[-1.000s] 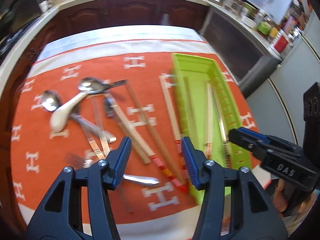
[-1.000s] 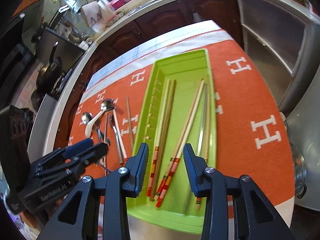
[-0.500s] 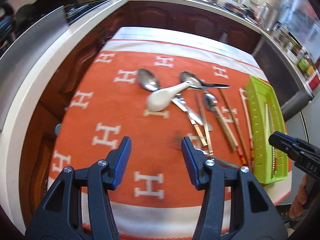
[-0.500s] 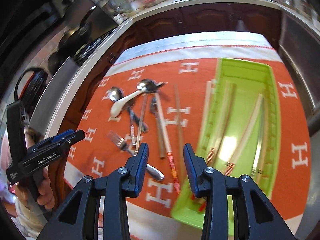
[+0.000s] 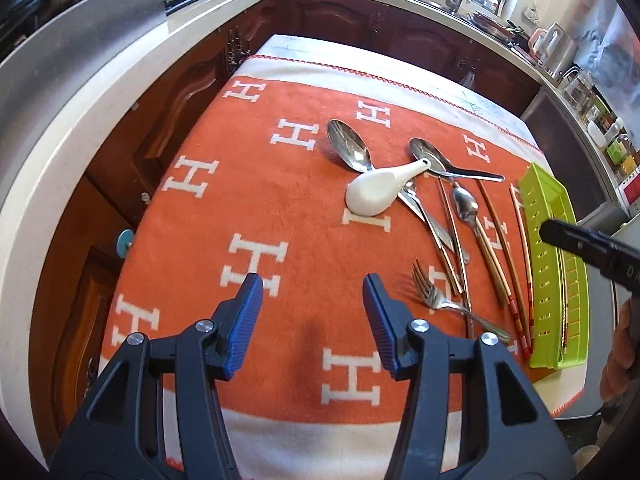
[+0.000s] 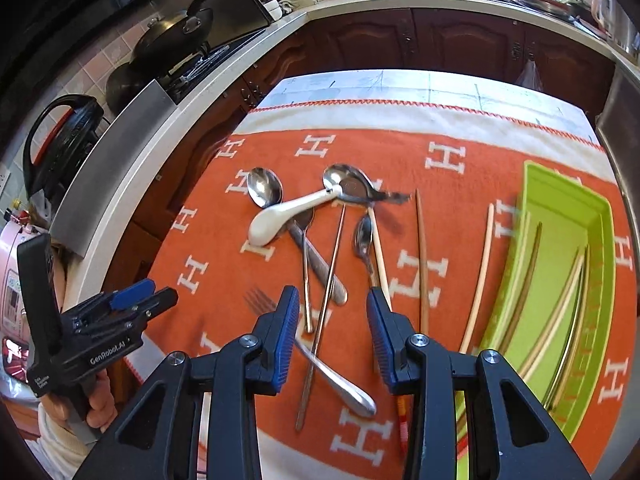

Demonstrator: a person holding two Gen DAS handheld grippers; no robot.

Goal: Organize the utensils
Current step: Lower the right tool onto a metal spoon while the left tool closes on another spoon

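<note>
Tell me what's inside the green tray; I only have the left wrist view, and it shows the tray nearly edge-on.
Observer: The right wrist view shows several chopsticks, pale and dark, lying lengthwise in the tray.
Operator: Is the right tool holding anything?
Observer: No, the right tool is open and empty.
Operator: What lies in front of it?
Observer: The handle of the fork and a metal chopstick, both on the cloth.
</note>
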